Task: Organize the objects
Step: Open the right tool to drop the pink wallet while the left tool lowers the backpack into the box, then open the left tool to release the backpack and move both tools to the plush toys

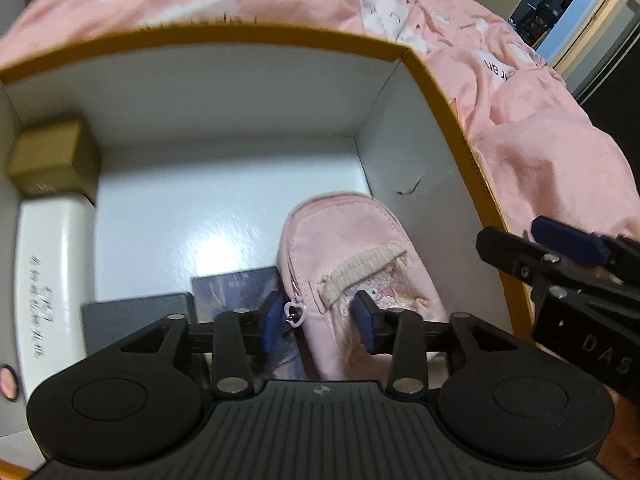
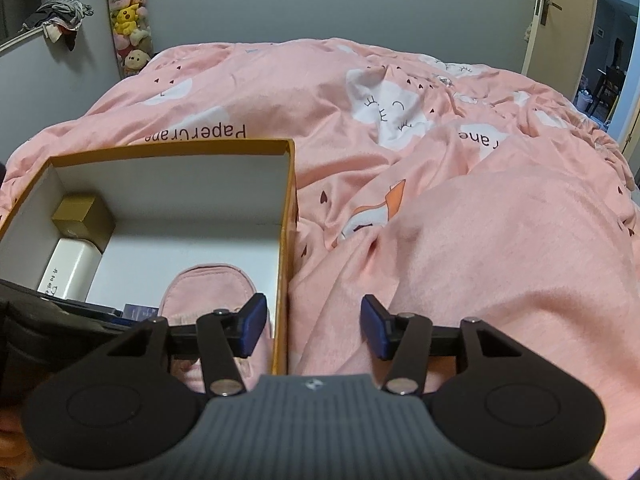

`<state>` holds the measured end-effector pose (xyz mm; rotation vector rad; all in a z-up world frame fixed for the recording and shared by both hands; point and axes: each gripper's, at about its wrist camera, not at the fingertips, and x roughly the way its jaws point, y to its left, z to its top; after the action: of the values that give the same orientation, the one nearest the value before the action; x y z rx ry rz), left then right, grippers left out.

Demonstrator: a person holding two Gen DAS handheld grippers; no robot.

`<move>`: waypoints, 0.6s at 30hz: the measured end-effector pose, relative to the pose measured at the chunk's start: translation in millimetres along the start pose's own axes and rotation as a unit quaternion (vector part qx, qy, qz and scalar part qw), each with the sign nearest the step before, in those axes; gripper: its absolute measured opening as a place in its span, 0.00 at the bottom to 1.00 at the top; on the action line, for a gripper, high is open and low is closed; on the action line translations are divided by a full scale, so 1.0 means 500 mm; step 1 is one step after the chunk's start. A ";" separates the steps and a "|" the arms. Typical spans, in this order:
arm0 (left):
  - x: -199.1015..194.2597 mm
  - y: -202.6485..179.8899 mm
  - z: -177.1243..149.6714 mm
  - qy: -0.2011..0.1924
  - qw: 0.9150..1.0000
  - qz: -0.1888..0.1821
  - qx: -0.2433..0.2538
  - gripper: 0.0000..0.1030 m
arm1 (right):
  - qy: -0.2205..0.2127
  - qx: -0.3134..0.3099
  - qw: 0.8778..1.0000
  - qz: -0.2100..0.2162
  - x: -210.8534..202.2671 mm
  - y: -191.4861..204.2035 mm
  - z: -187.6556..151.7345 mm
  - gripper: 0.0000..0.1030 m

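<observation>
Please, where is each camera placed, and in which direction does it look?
Left wrist: on the left tongs, looking down into the box at the pink pouch; right tongs at the edge.
Right wrist: on the right tongs, open astride the box wall, facing across the bed.
Shared: box, pouch, gold carton.

Open cardboard box [image 1: 404, 54], yellow rim, white inside, resting on pink bedding [image 1: 540, 132]. In the box:
- pink pouch [image 1: 352, 248] by its right wall, heart-shaped zip pull;
- gold box [image 1: 52, 160], far-left corner;
- white case [image 1: 52, 272], left wall;
- grey card [image 1: 132, 320] and bluish card [image 1: 236, 284], near side.

Left gripper [image 1: 320, 318] spread, blue pads flanking the pouch's near end. Right gripper [image 1: 568, 240] just outside the box's right wall.
</observation>
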<state>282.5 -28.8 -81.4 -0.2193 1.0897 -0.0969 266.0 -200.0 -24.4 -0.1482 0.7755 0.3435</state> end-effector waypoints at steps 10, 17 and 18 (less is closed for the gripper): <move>-0.210 0.035 -0.068 -0.149 0.988 -0.028 -0.033 0.50 | -0.067 0.003 0.998 0.004 -0.094 0.004 -0.005 0.65; -0.320 0.085 -0.135 -0.186 0.979 -0.021 -0.077 0.50 | -0.078 -0.004 0.995 0.059 -0.156 0.029 -0.048 0.65; -0.322 0.086 -0.145 -0.180 0.980 -0.018 -0.078 0.50 | -0.074 -0.006 0.995 0.064 -0.160 0.033 -0.056 0.64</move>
<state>142.8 33.8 16.7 -0.3829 0.7325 -0.0018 188.8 -211.5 12.3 -0.0835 0.6380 0.4745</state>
